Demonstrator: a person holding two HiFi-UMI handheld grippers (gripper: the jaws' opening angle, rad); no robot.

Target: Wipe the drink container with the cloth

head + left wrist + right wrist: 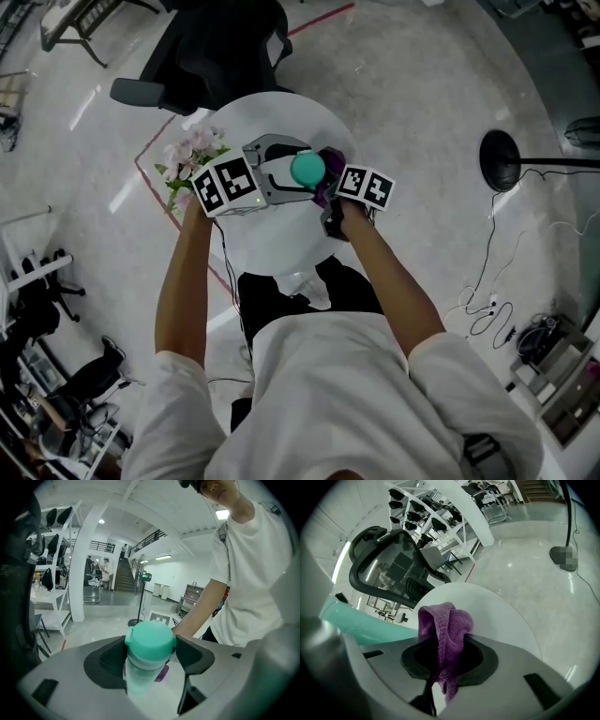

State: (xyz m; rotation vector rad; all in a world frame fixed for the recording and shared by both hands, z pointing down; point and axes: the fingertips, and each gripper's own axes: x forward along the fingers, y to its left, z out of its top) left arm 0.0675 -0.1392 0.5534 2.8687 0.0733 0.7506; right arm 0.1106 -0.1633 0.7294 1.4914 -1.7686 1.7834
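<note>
The drink container (pixel 307 168), a pale green bottle with a teal lid (pixel 149 641), is held up over the round white table (pixel 281 239). My left gripper (pixel 150 656) is shut on it just below the lid. My right gripper (pixel 443 656) is shut on the purple cloth (pixel 445 630), which bunches up above its jaws and hangs down between them. In the head view the cloth (pixel 330 157) sits right beside the bottle, on its right. The bottle's body (pixel 361 625) shows at the left of the right gripper view. Whether cloth and bottle touch I cannot tell.
A bunch of pink flowers (pixel 192 155) stands at the table's left edge. A black office chair (pixel 211 56) is just beyond the table. A black lamp base (pixel 501 159) with a cable lies on the floor to the right.
</note>
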